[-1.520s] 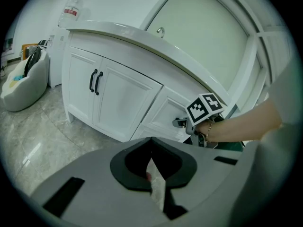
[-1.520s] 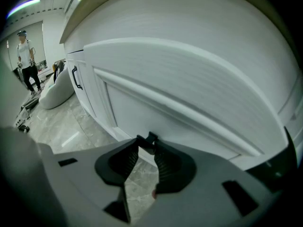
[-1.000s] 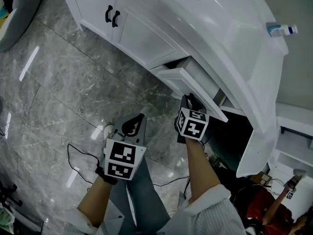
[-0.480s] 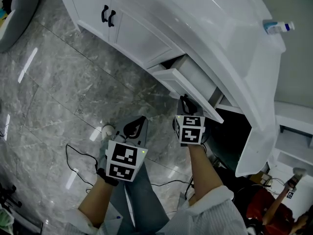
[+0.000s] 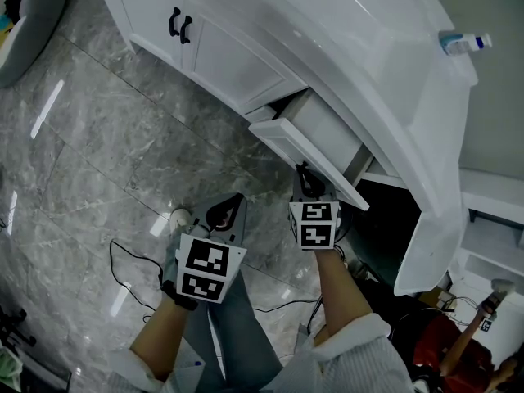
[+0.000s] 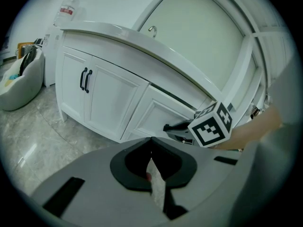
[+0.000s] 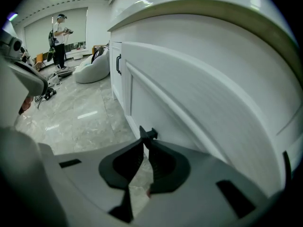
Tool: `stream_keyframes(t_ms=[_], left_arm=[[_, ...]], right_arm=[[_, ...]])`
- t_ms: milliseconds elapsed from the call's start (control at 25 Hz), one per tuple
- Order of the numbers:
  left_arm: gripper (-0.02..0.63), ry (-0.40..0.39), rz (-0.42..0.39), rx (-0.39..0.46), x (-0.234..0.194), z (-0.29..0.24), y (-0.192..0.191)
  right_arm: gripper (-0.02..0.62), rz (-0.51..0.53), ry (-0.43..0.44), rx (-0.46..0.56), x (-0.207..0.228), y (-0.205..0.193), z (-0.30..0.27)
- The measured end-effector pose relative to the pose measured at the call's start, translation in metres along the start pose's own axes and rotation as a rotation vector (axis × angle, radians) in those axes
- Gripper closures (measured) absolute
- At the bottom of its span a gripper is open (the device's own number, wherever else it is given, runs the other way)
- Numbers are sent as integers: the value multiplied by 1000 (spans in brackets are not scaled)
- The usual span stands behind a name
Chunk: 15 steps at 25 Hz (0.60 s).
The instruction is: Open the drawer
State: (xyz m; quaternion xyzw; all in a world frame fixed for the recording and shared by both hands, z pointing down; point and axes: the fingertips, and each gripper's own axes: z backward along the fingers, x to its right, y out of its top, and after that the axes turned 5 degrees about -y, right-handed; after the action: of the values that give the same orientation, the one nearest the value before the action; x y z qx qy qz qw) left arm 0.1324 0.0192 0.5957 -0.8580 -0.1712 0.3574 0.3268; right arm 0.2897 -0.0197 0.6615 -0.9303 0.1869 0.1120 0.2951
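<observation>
Now, in the head view, we see a white cabinet [image 5: 246,64] on a grey stone floor [image 5: 98,137]. The drawer [image 5: 307,150] sticks partly out of the cabinet, under the curved top. The right tongs [image 5: 304,170] reach up to the front of the drawer. The left tongs [image 5: 237,196] hang lower down and to the left, over the floor and well apart from the drawer. A small bottle [image 5: 465,42] stands on top of the cabinet, far off to the right.

Next, in the left gripper view, the tips of the left tongs [image 6: 151,141] meet, and nothing is between them. Past them we see the cabinet doors with two black door handles [image 6: 85,79]. The right tongs [image 6: 169,126] touch the drawer [image 6: 156,115] front, with their marker cube [image 6: 212,125] behind them.

Last, in the right gripper view, the right tongs [image 7: 144,138] have just been closing. Their tips pinch a small black handle [image 7: 150,134] on the drawer [image 7: 189,108] front. The white front fills the right side of this view. Far back on the floor [image 7: 80,112] a person [image 7: 59,30] stands, near a big soft seat [image 7: 92,70].
</observation>
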Motion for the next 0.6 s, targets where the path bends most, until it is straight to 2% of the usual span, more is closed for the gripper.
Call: stream_keyframes(t_ms=[600], left_arm=[[592,7,-5,-1,8,3,-6]], right_arm=[[561,20,-6,14,-23,-13,14]])
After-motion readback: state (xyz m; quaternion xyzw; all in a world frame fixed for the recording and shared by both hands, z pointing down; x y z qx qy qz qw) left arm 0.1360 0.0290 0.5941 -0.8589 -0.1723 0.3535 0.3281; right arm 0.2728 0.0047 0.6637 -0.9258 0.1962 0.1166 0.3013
